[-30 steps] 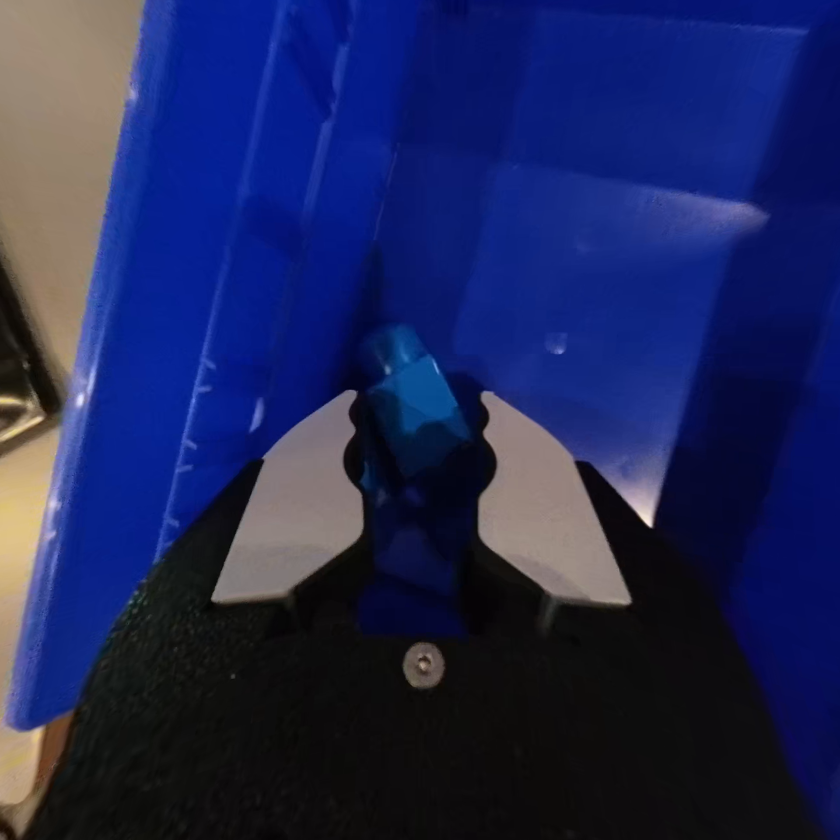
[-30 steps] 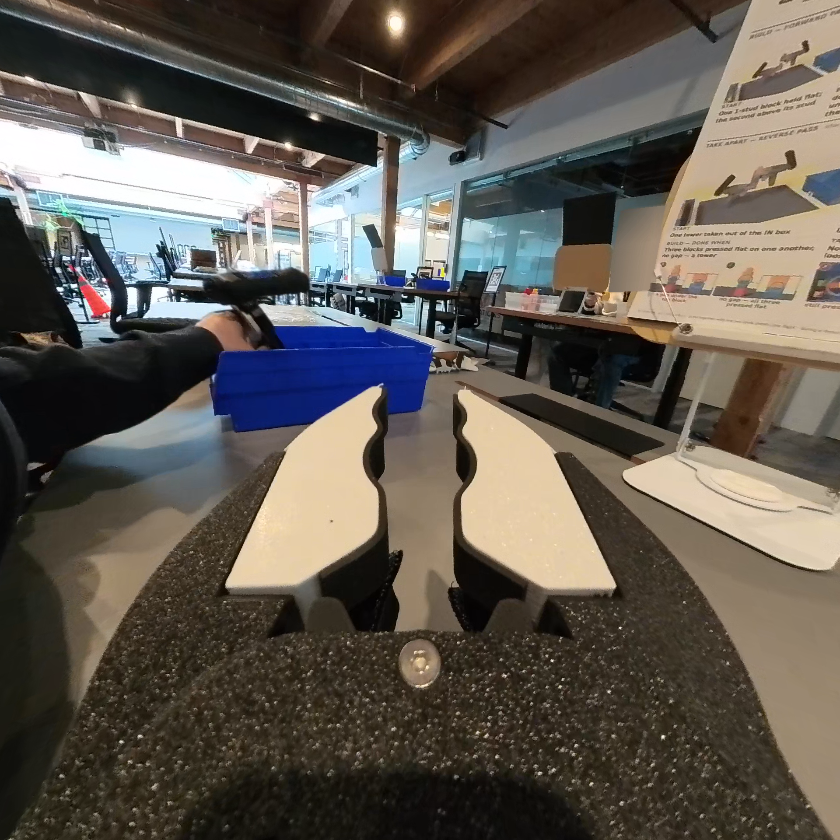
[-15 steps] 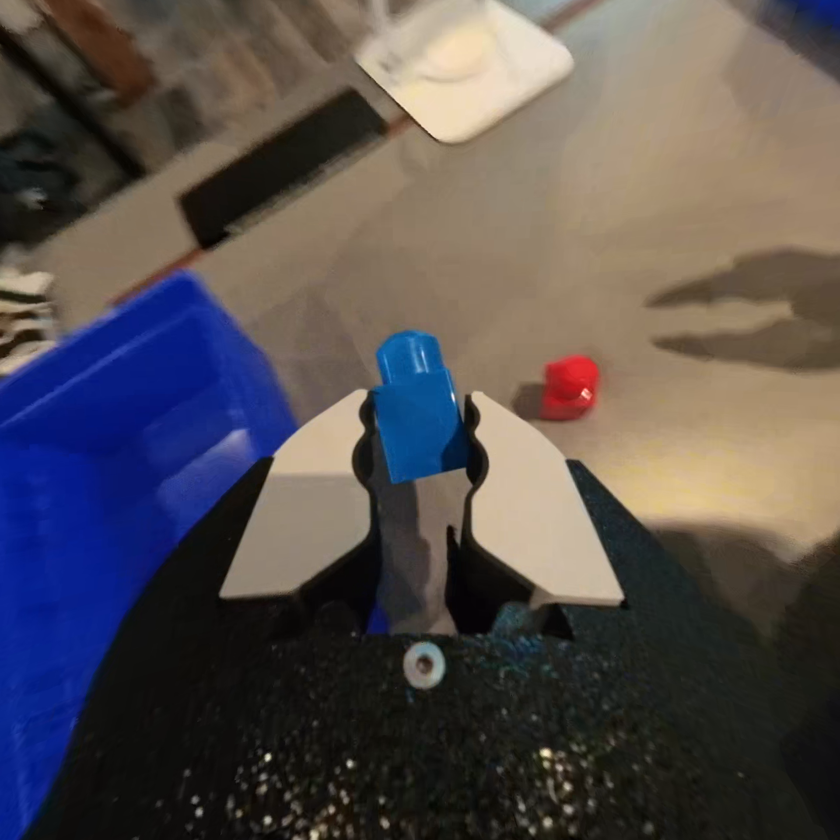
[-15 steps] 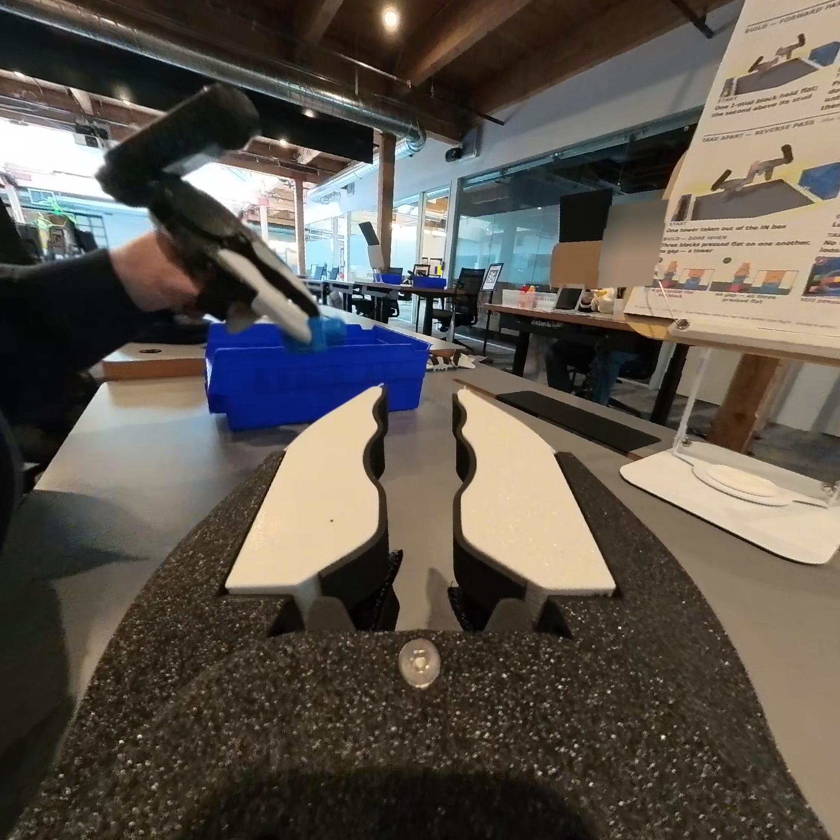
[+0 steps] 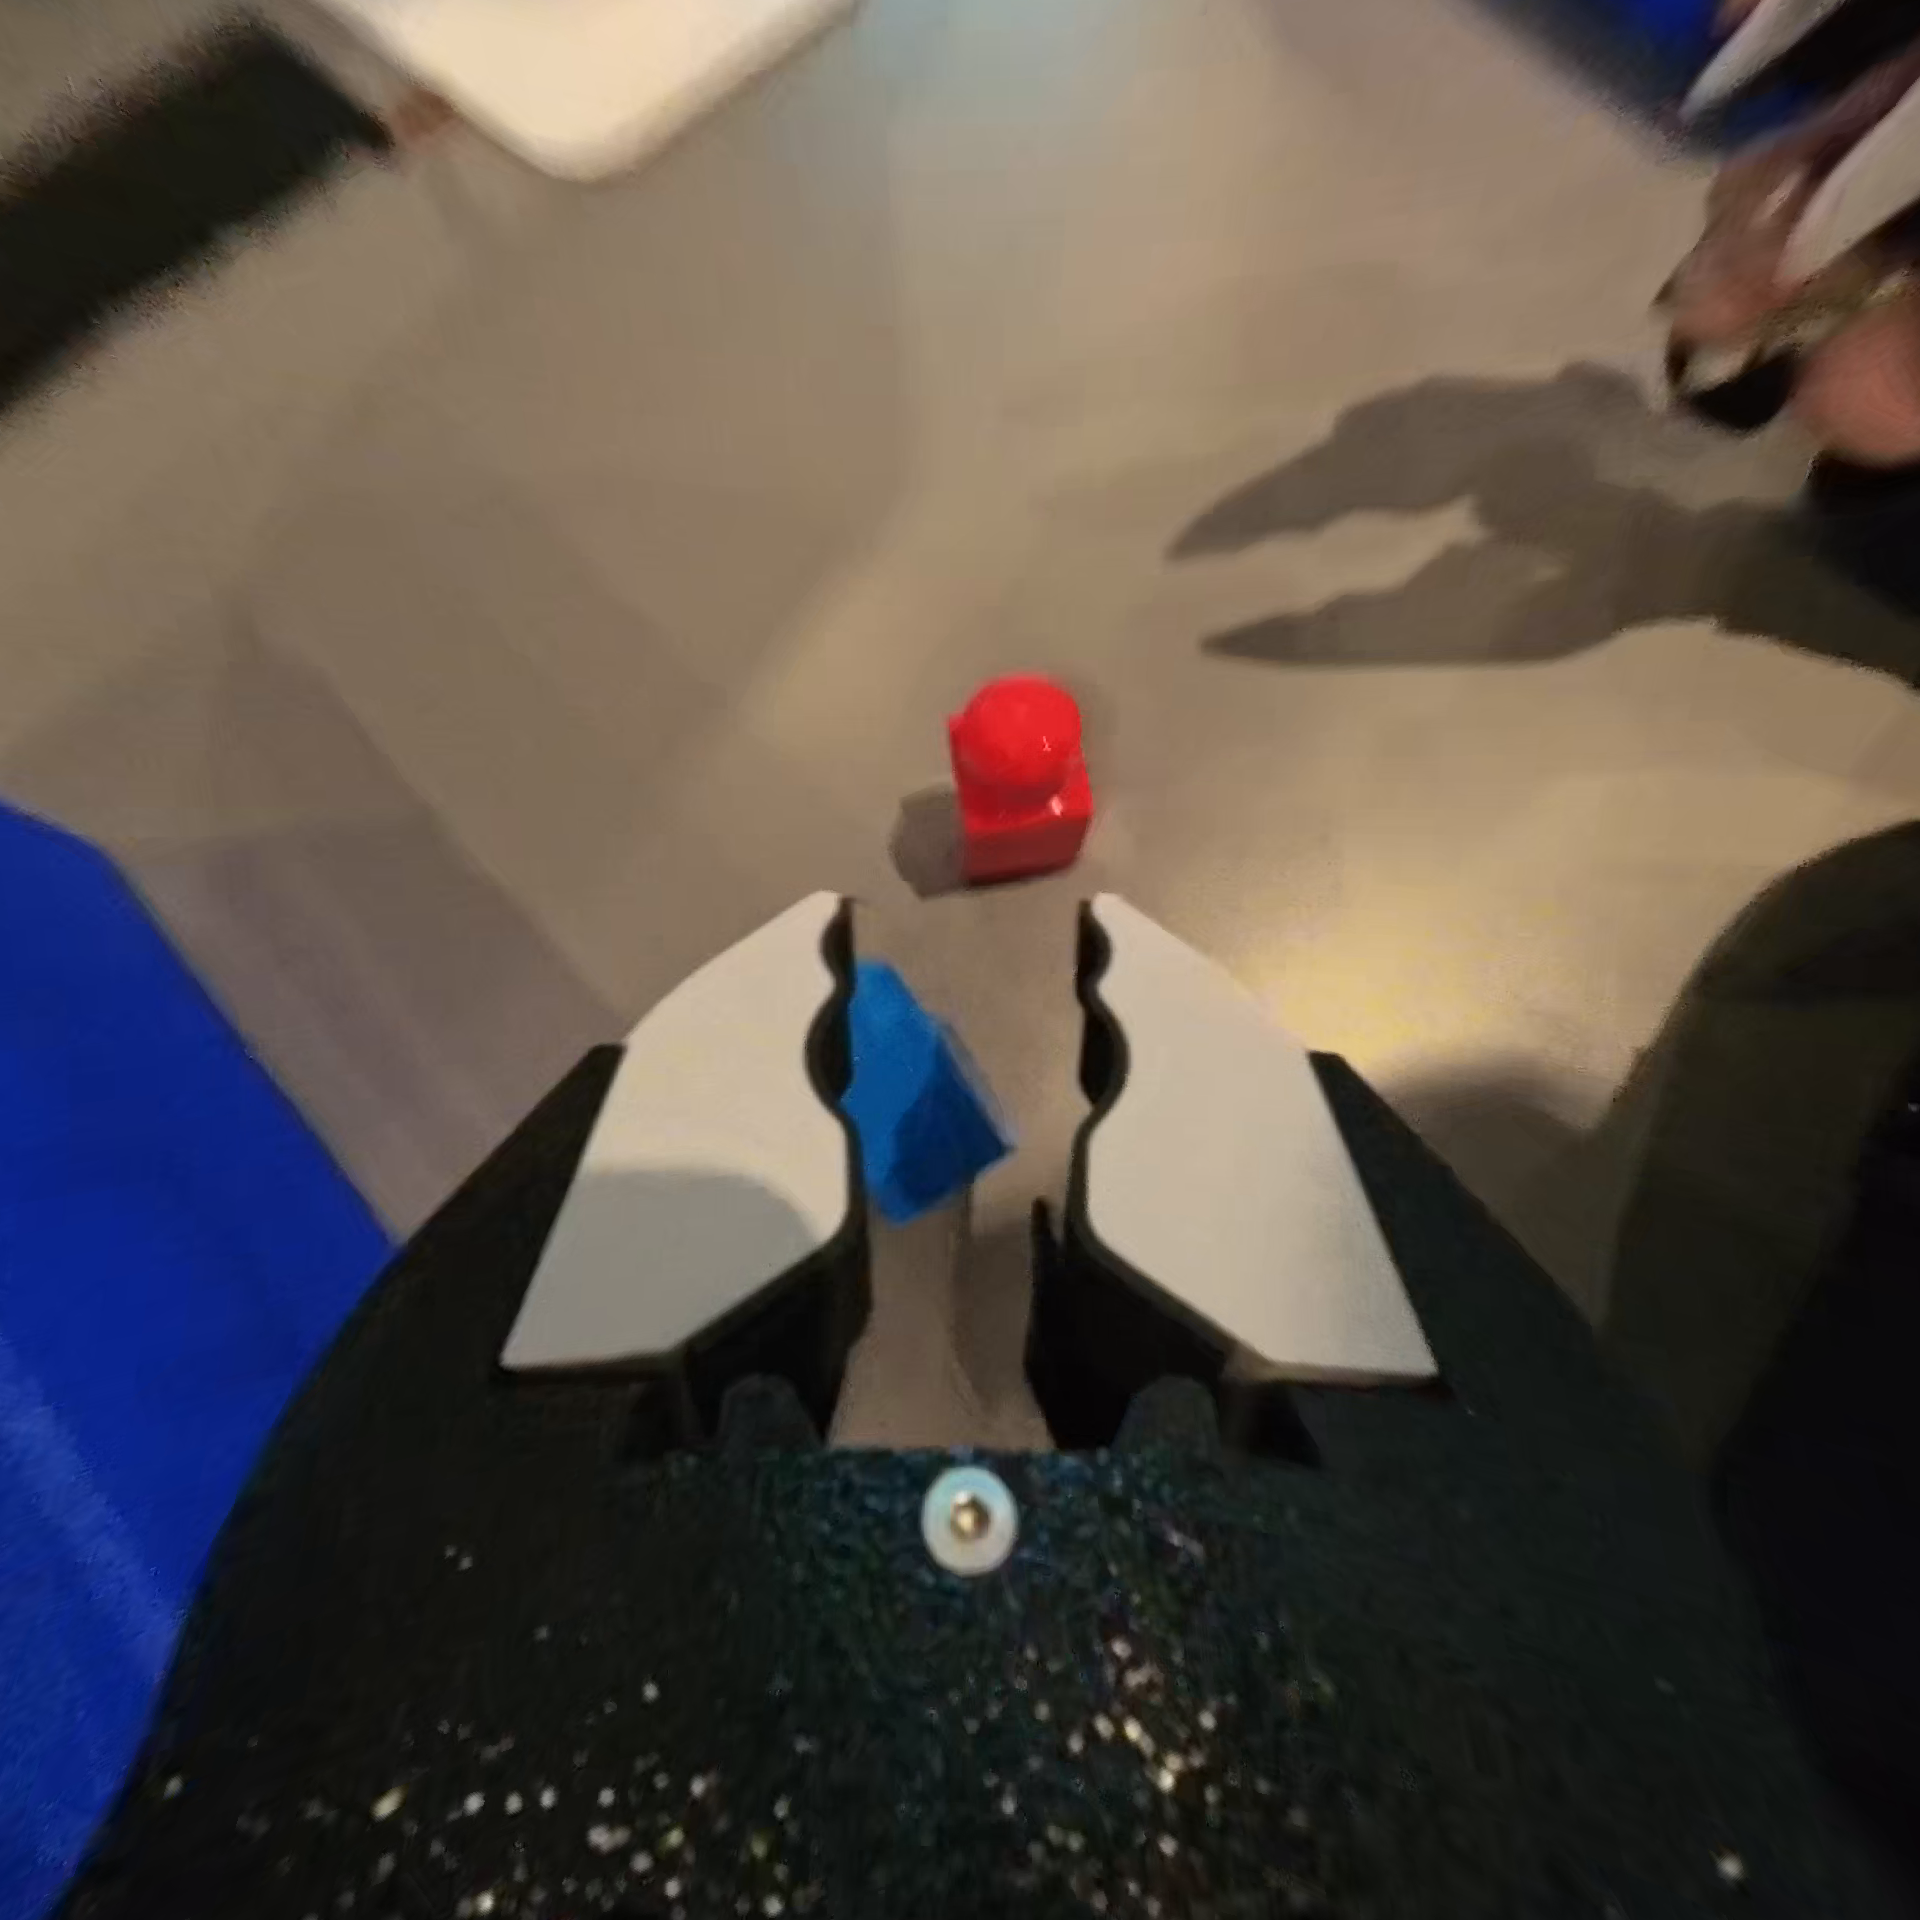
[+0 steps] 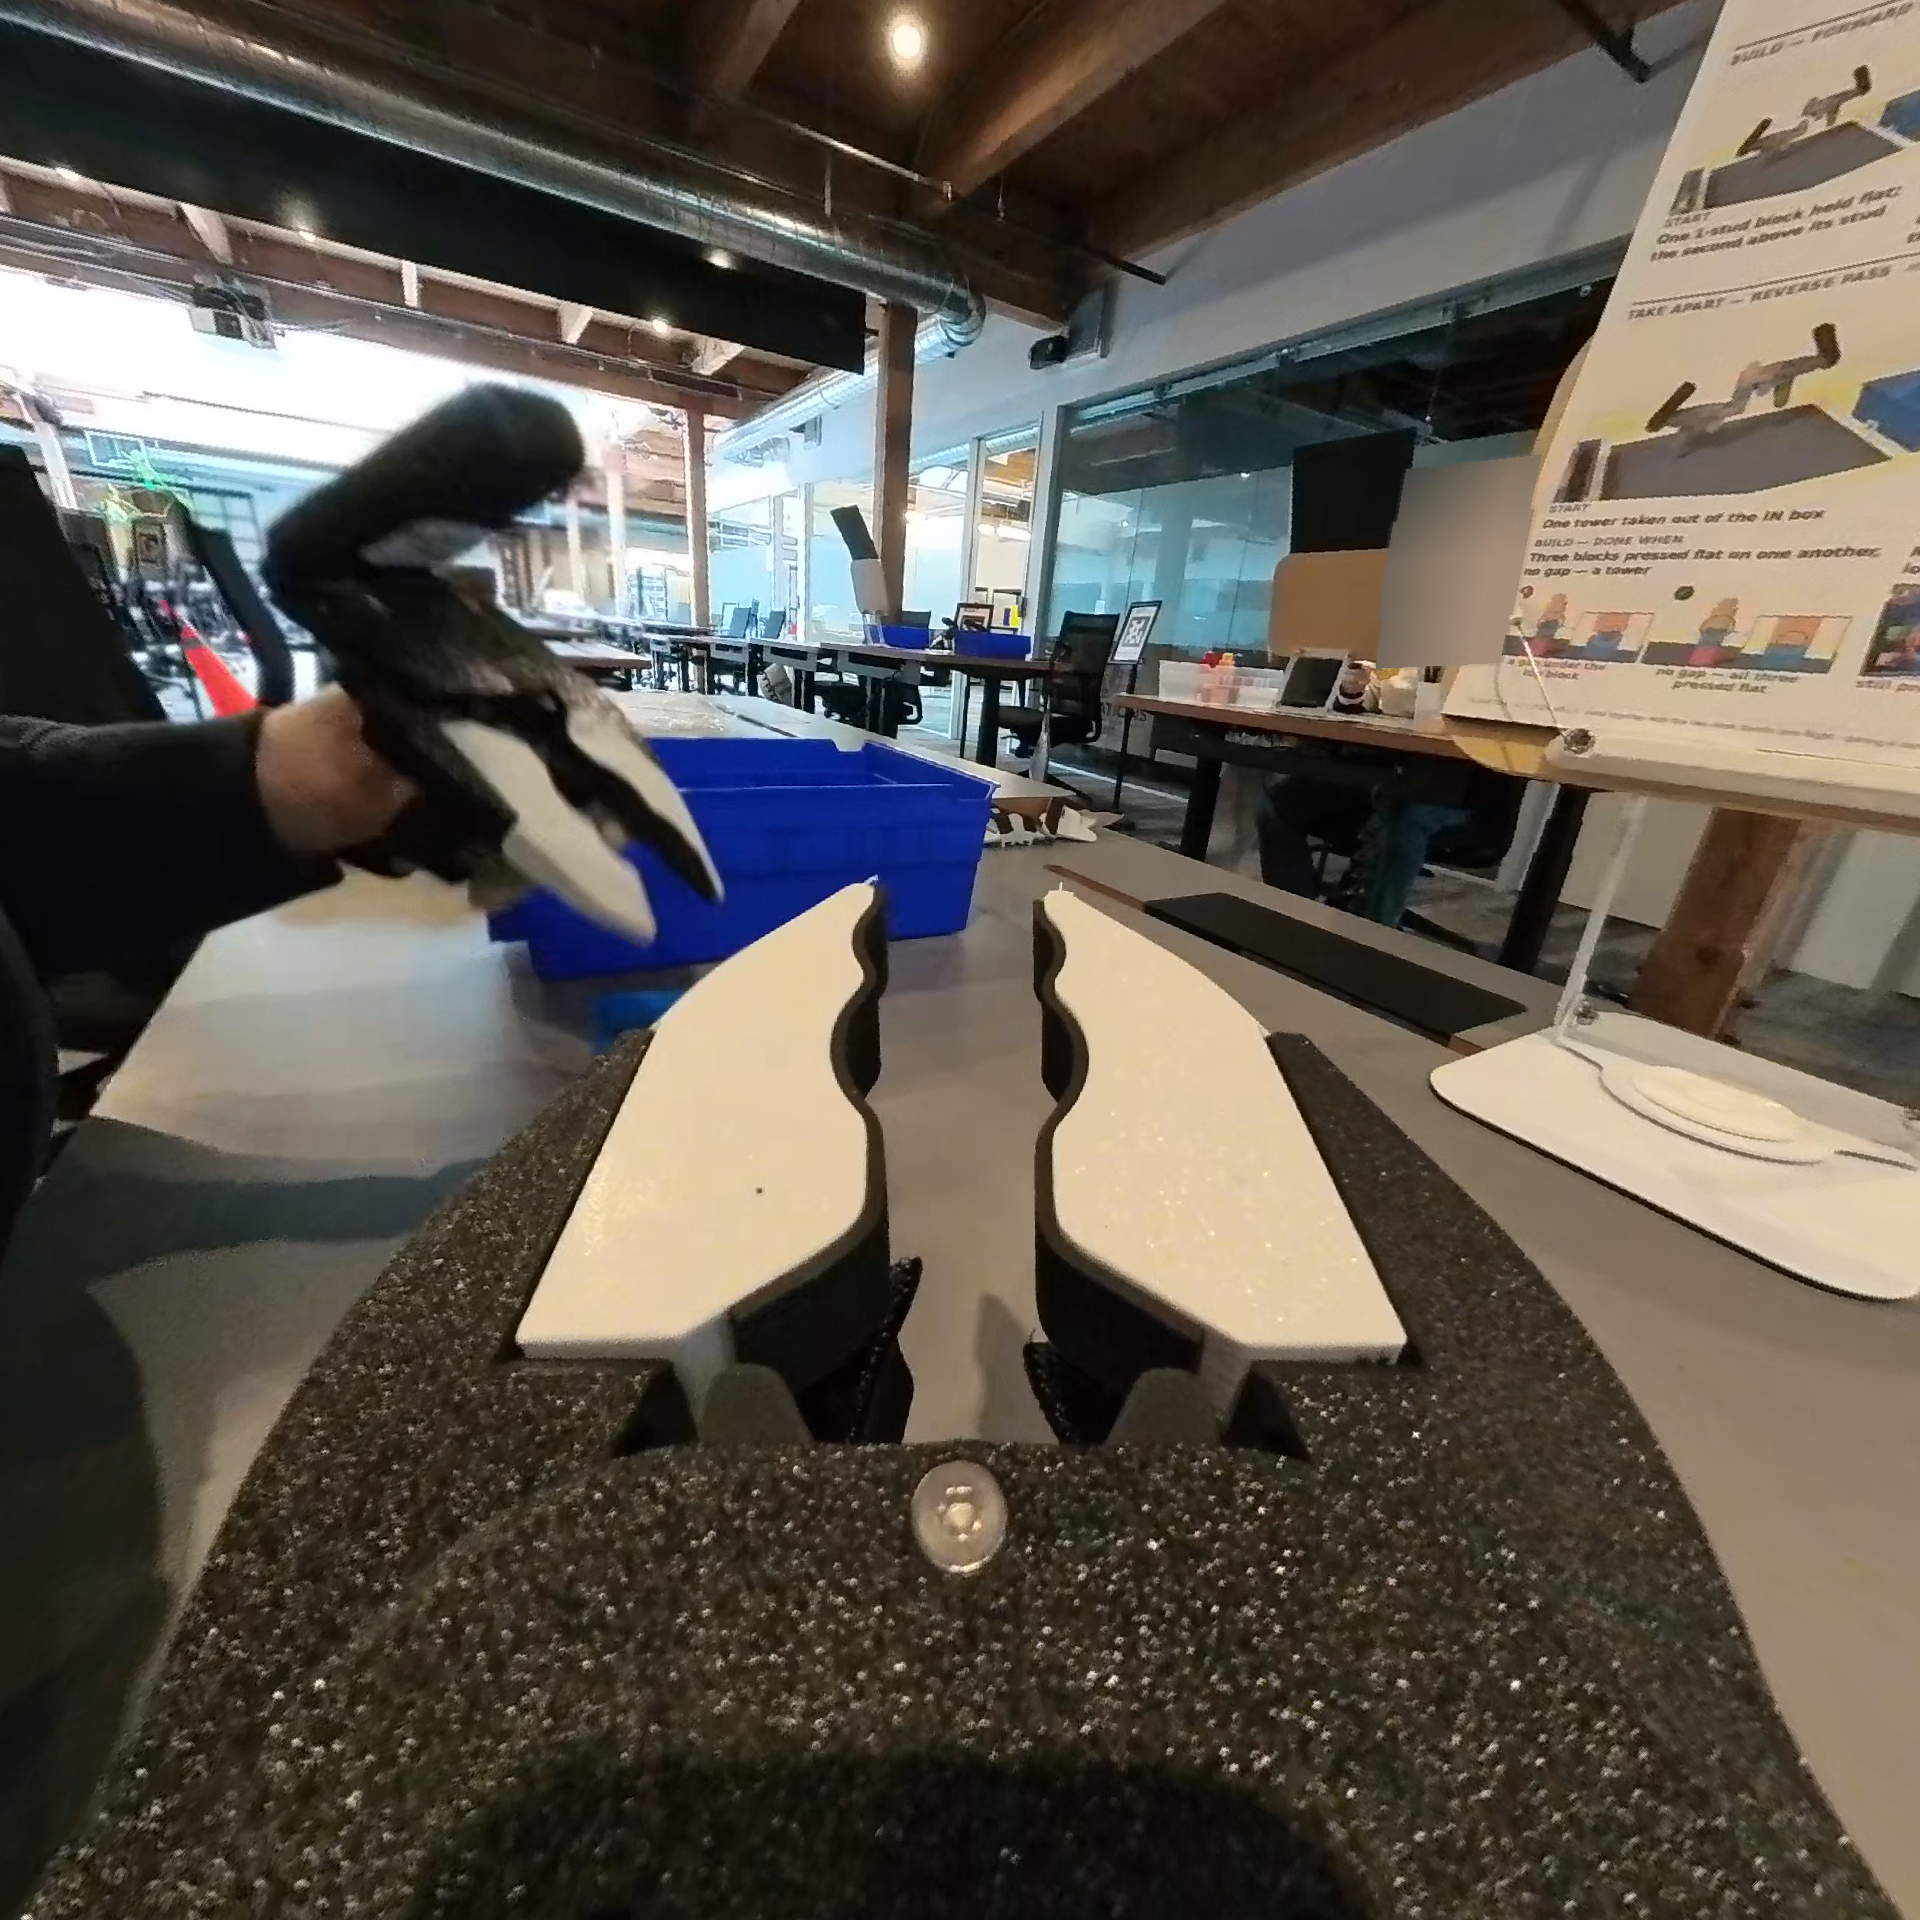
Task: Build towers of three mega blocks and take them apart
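My left gripper [image 5: 961,914] is open over the grey table. A blue one-stud block [image 5: 920,1101] lies tilted in the gap, against the left finger, no longer clamped. A red one-stud block [image 5: 1018,795] stands upright on the table just beyond the fingertips. In the right wrist view the left gripper [image 6: 665,894] points down in front of the blue bin [image 6: 831,831], with a blurred blue patch [image 6: 634,1003] on the table below it. My right gripper [image 6: 961,899] is open and empty, low over the table; it also shows blurred in the left wrist view [image 5: 1818,156].
The blue bin [image 5: 156,1247] is at the left. A white stand base [image 6: 1683,1143] with an instruction sheet stands at the right, and a black strip [image 6: 1340,961] lies at the table's far edge. A person's dark sleeve [image 6: 125,831] reaches in from the left.
My left gripper lifted the blue block out of the bin, swung right toward the red block and opened; the blue block came loose and tilted. The right gripper stayed still and open.
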Motion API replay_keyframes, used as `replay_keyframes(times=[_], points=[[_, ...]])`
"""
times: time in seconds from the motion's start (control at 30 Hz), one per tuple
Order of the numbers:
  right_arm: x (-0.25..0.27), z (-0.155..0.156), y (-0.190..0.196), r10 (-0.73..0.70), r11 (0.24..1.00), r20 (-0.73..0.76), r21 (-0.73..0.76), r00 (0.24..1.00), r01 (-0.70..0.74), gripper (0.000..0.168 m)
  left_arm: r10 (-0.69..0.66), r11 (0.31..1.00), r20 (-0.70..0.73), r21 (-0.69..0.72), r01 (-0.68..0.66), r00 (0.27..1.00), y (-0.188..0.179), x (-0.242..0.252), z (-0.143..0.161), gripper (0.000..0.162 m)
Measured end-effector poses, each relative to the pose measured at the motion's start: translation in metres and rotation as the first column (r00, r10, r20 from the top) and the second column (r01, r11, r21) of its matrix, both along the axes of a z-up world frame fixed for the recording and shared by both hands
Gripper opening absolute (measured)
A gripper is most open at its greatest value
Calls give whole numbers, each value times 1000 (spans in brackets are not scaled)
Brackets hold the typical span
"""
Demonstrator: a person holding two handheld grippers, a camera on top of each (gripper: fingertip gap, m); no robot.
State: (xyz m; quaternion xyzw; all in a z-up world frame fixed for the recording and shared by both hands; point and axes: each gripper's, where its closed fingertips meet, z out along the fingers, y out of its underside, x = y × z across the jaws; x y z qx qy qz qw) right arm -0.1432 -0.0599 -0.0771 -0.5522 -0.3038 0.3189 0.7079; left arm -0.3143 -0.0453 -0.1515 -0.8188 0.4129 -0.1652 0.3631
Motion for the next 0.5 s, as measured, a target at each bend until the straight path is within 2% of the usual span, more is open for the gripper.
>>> replay_keyframes(times=[0.03, 0.1, 0.17, 0.2, 0.27, 0.33, 0.43, 0.5], points=[[1, 0, 0, -1, 1000, -4, -2, 1000, 1, 26, -1, 997, 33, 83, -2, 999, 3, -6, 18, 32], [1, 0, 1, 2, 1000, -12, -7, 1000, -2, 26, 98, 969, 52, 223, -107, 994, 18, -41, 52, 30], [1, 1, 0, 5, 1000, -16, -6, 1000, -5, 26, 316, 914, 41, 256, -316, 948, 37, -100, 70, 29], [0, 1, 0, 6, 1000, -16, -4, 1000, -6, 26, 432, 877, 17, 225, -425, 902, 44, -134, 69, 35], [0, 2, -1, 8, 1000, -13, 0, 1000, -8, 26, 642, 765, -84, 133, -630, 762, 51, -201, 53, 44], [-1, 2, -2, 8, 1000, -12, 3, 1000, -8, 26, 739, 665, -171, 22, -747, 652, 51, -245, 28, 46], [1, 3, -2, 4, 1000, -14, 6, 1000, -4, 26, 767, 549, -235, -242, -800, 597, 47, -264, -16, 55], [2, 3, -1, 0, 1000, -15, 6, 1000, 0, 26, 772, 472, -319, -292, -832, 550, 42, -275, -34, 56]])
